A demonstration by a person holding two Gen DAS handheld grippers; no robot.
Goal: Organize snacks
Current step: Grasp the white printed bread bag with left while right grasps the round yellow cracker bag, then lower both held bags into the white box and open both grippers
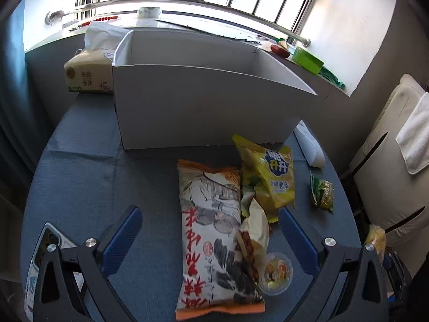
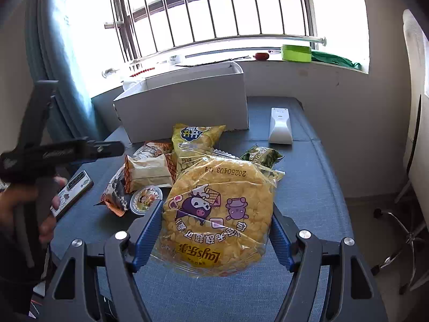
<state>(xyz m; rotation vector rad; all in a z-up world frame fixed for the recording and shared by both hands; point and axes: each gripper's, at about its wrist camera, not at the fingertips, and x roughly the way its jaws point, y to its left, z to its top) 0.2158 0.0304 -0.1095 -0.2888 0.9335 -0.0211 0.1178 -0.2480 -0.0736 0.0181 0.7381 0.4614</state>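
Two grippers work over a blue table. In the right wrist view, the right gripper [image 2: 217, 238] pinches a clear bag of Lay's chips [image 2: 218, 221] at the lower centre of the frame, blue pads pressed against both of its sides, the bag lifted off the table. The white box [image 2: 185, 104] sits straight ahead in the upper centre, its open top facing up, with the remaining snacks lying between bag and box. In the left wrist view, the left gripper [image 1: 210, 237] is spread wide and empty at the bottom of the frame, straddling a long orange-edged snack bag [image 1: 214, 238] whose long axis runs up the frame toward the box [image 1: 203, 110].
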